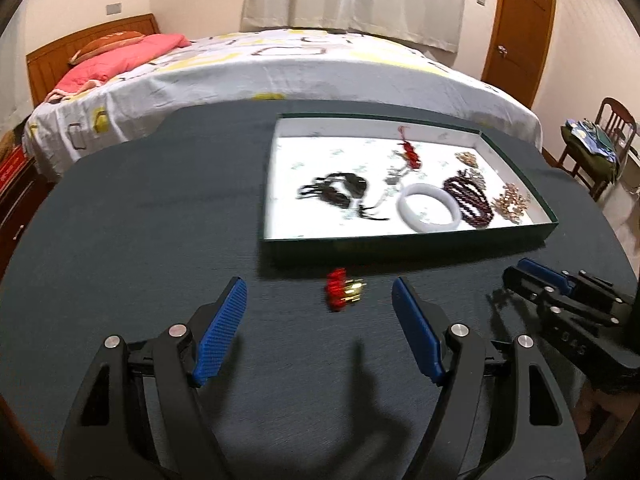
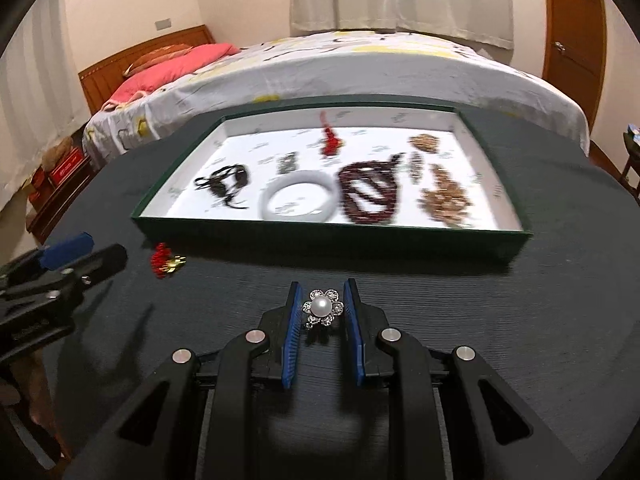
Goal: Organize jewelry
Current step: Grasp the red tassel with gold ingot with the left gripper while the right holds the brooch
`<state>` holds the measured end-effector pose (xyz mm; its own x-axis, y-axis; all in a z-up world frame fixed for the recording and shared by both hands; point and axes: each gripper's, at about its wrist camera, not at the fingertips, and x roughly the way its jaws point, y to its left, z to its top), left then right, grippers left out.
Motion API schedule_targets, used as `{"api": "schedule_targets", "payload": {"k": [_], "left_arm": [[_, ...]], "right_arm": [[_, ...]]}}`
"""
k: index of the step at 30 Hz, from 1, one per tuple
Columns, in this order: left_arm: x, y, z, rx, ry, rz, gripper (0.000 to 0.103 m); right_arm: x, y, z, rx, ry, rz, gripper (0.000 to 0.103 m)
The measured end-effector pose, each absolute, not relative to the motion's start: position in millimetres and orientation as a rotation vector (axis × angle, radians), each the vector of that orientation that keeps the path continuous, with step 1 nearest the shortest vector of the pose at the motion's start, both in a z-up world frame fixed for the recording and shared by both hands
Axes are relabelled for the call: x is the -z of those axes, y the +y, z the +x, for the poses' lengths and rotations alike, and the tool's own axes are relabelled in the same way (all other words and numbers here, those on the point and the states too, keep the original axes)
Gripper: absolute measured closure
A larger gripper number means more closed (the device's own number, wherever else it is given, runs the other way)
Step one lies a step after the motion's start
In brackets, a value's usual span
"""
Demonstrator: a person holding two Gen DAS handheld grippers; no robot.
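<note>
On the dark round table [image 2: 520, 340], the right gripper [image 2: 322, 308] has its blue pads closed against a silver flower-shaped brooch with a central pearl [image 2: 322, 309], which sits between the fingertips, short of the tray's near wall. The left gripper [image 1: 319, 300] stands wide open with nothing between its pads; a small red-beaded piece with a gold clasp [image 1: 343, 290] lies on the tabletop just ahead of it, outside the tray.

Risks, as judged: the brooch appears pinched at its petal edges only, so a tilt or a knock against the tray's near wall could spring it loose onto the table. The red piece is small and loose; the wide left jaws may push it along the surface rather than close on it. The two grippers work near each other and could collide.

Contents: the shallow green rectangular tray with white lining [image 2: 332, 240] holds a pale ring bangle [image 2: 298, 200], a coil of dark red beads [image 2: 370, 194], a black corded item [image 2: 226, 182], a red tasselled piece [image 2: 330, 142] and gold-brown clusters [image 2: 444, 196] at the right end. Blur prevents finer identification.
</note>
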<state>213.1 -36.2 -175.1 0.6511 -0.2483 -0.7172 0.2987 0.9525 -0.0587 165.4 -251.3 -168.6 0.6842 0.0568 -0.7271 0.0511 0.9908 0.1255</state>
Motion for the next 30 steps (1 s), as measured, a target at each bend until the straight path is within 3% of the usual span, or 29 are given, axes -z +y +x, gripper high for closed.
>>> {"api": "schedule_targets", "payload": {"k": [7, 11, 18, 23, 30], "left_arm": [[193.4, -64.2, 229.5, 0.315, 0.863, 0.049, 0.055], [193.7, -65.6, 230.8, 0.293, 0.849, 0.022, 0.062], [198.3, -59.8, 231.8, 0.264, 0.857, 0.021, 0.065], [202.2, -58.8, 233.5, 0.277, 0.855, 0.039, 0.086], [202.8, -56.4, 234.5, 0.278, 0.844, 0.034, 0.096]], "right_arm": [[167.3, -281.9, 158.9, 0.004, 0.797, 0.196, 0.081], [168.3, -290.9, 158.1, -0.004, 0.791, 0.225, 0.081], [173.0, -294.3, 159.3, -0.011, 0.797, 0.243, 0.081], [177.3, -291.6, 160.9, -0.012, 0.807, 0.238, 0.081], [180.0, -292.0, 160.7, -0.013, 0.814, 0.237, 0.081]]}}
